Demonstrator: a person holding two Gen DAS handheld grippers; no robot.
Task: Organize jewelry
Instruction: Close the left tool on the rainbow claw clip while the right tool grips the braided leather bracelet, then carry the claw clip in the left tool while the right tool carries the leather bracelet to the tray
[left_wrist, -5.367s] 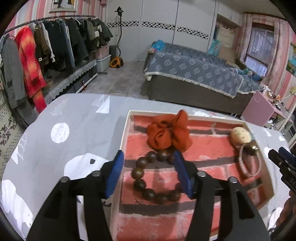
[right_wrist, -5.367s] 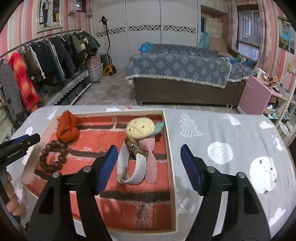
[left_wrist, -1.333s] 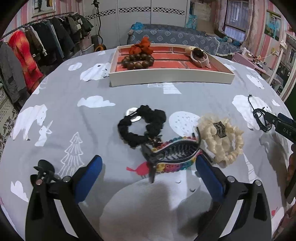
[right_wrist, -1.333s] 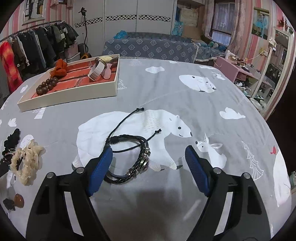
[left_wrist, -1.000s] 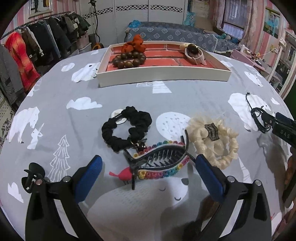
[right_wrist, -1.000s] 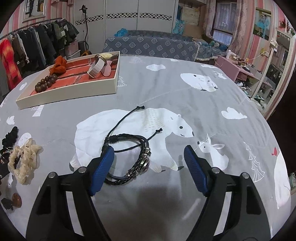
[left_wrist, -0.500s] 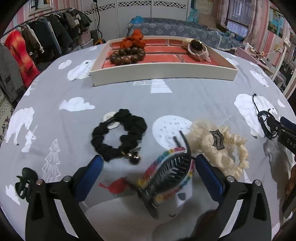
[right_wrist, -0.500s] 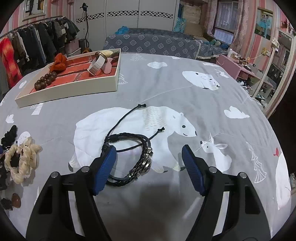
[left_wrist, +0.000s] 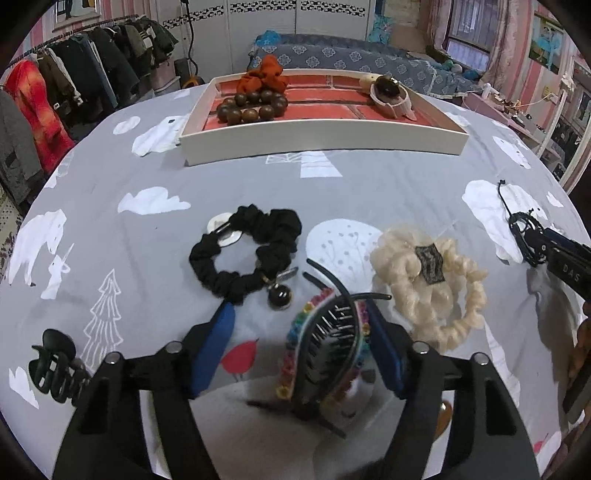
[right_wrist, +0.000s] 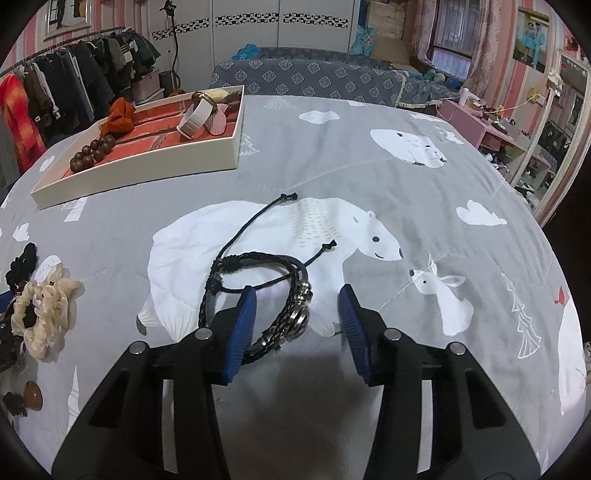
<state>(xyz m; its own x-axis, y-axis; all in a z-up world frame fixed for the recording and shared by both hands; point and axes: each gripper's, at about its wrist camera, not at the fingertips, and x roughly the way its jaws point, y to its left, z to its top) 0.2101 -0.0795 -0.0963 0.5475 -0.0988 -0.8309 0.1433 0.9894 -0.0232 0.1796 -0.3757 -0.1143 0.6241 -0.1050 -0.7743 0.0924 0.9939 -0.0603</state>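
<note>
A black hair clip with rainbow beads (left_wrist: 325, 347) lies between the open jaws of my left gripper (left_wrist: 301, 339), its right side against the right pad. A black scrunchie (left_wrist: 245, 251) and a cream scrunchie (left_wrist: 424, 280) lie just beyond. A black braided bracelet with metal beads (right_wrist: 273, 295) lies between the open jaws of my right gripper (right_wrist: 297, 321). The white tray with a red brick-pattern floor (left_wrist: 321, 142) holds a wooden bead bracelet (left_wrist: 251, 107), an orange scrunchie (left_wrist: 262, 77) and a watch (left_wrist: 388, 92).
A dark claw clip (left_wrist: 55, 365) lies at the left on the grey animal-print cloth (right_wrist: 424, 177). A small amber piece (right_wrist: 31, 395) lies near the front edge. The right gripper also shows in the left wrist view (left_wrist: 554, 254). A clothes rack and a bed stand beyond the table.
Both grippers have narrowed their jaws and moved in over their items. The rainbow clip has turned more upright between the left jaws. The bracelet now sits between the right pads.
</note>
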